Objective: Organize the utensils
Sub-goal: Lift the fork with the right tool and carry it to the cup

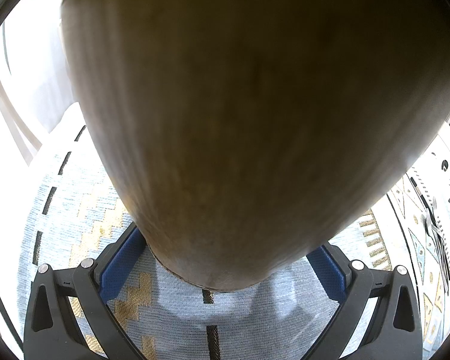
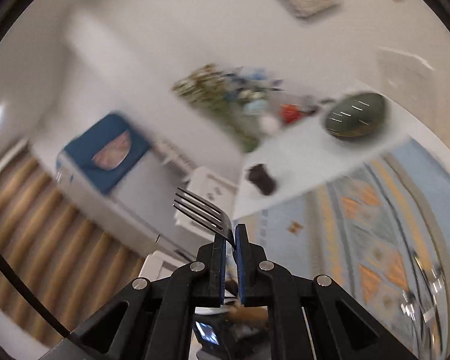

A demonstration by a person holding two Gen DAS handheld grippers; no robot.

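My left gripper (image 1: 225, 267) is shut on a large tan holder (image 1: 240, 120) that fills most of the left wrist view; the blue pads (image 1: 120, 267) press its narrow lower end from both sides. My right gripper (image 2: 230, 237) is shut on a metal fork (image 2: 202, 211), whose tines point up and left, held in the air. More cutlery (image 1: 435, 234) lies on the patterned mat at the right edge of the left wrist view, and also shows blurred in the right wrist view (image 2: 426, 288).
A light blue woven mat (image 1: 171, 309) with gold and black patterns lies under the left gripper. The right wrist view is motion-blurred: a white table (image 2: 309, 156) with a dark green oval object (image 2: 357, 115), a dark cup (image 2: 261, 178), flowers (image 2: 225, 96), and a blue-topped box (image 2: 105, 156).
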